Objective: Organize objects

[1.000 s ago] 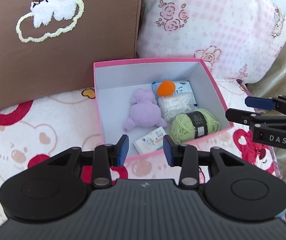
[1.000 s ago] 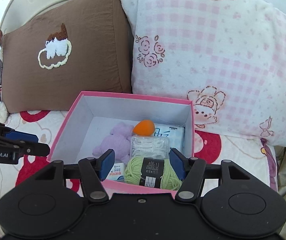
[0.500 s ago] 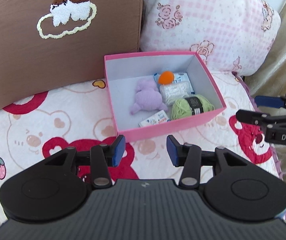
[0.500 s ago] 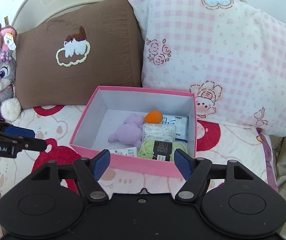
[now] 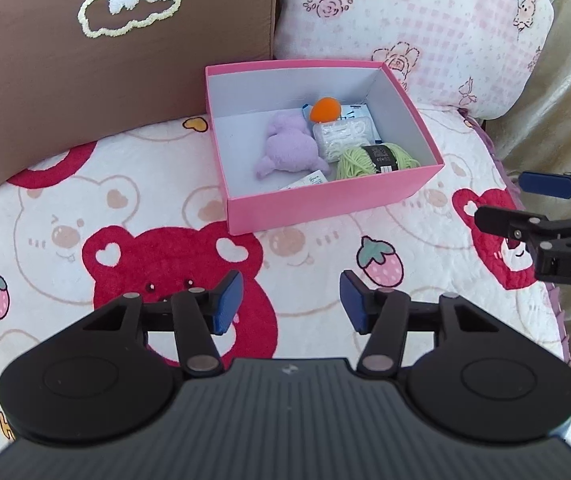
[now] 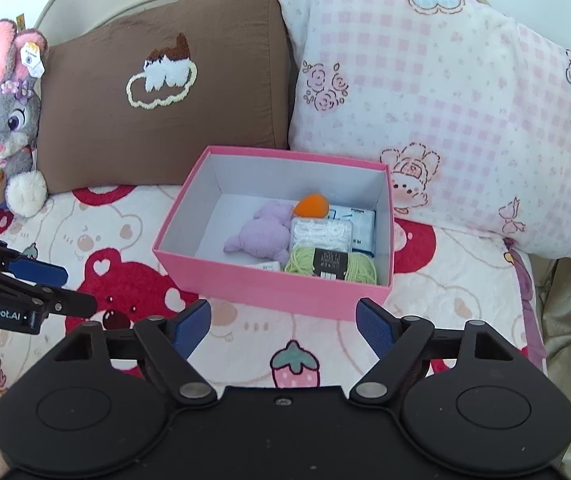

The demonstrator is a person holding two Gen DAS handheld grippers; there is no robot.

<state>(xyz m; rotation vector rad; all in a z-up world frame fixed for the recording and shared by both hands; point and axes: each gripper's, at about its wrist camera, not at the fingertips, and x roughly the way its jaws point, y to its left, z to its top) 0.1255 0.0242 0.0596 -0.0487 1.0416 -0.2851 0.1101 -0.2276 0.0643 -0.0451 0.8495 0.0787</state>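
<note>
Pink box (image 6: 285,292): open-topped, on the bear-print blanket (image 5: 85,200) before the brown pillow (image 6: 157,92) and pink pillow (image 6: 445,120), long axis running side to side. Contents packed toward its right end, likely to save room: purple plush (image 6: 259,236), orange ball (image 6: 311,205), green yarn (image 6: 331,266). Left gripper (image 5: 290,306) and right gripper (image 6: 283,326): jaws opening, nothing between, clear of box.

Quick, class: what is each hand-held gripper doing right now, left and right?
Left hand-held gripper: jaws opening, nothing between them.
Right hand-held gripper: jaws opening, nothing between them.
</note>
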